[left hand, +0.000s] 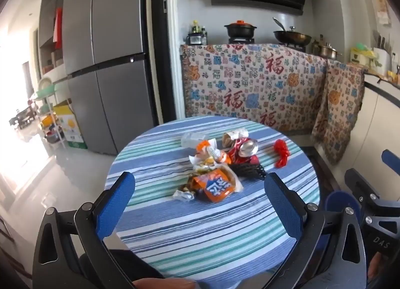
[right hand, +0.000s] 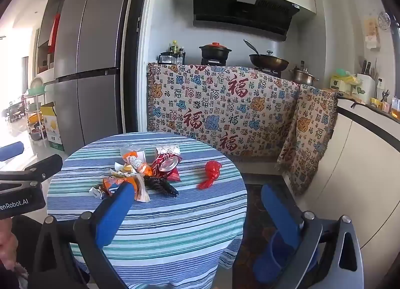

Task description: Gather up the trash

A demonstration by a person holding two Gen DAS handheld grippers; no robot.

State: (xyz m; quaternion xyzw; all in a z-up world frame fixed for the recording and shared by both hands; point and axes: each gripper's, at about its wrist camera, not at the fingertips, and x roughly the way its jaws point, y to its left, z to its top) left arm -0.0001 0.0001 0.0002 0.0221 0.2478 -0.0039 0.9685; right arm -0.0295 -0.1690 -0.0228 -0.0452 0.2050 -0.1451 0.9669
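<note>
Crinkled wrappers [left hand: 212,185], dented can [left hand: 243,150] (shiny), striped round table [left hand: 200,234]

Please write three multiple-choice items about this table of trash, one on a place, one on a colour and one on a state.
1. Where does the red plastic bag lie?
A. Under the wrappers
B. Apart from the pile, toward the right-hand tool's side
C. On the floor

2. What colour is the snack wrapper at the pile's near edge?
A. Orange
B. Green
C. Black

3. How is the left tool set?
A. Shut on the crushed red can
B. Shut on nothing
C. Open, holding nothing

Answers:
1 B: bare striped tablecloth shows between the bag and the pile.
2 A: its face is orange with blue and white lettering.
3 C: its blue pads stand wide apart short of the trash, and the crushed red can lies untouched in the pile.
</note>
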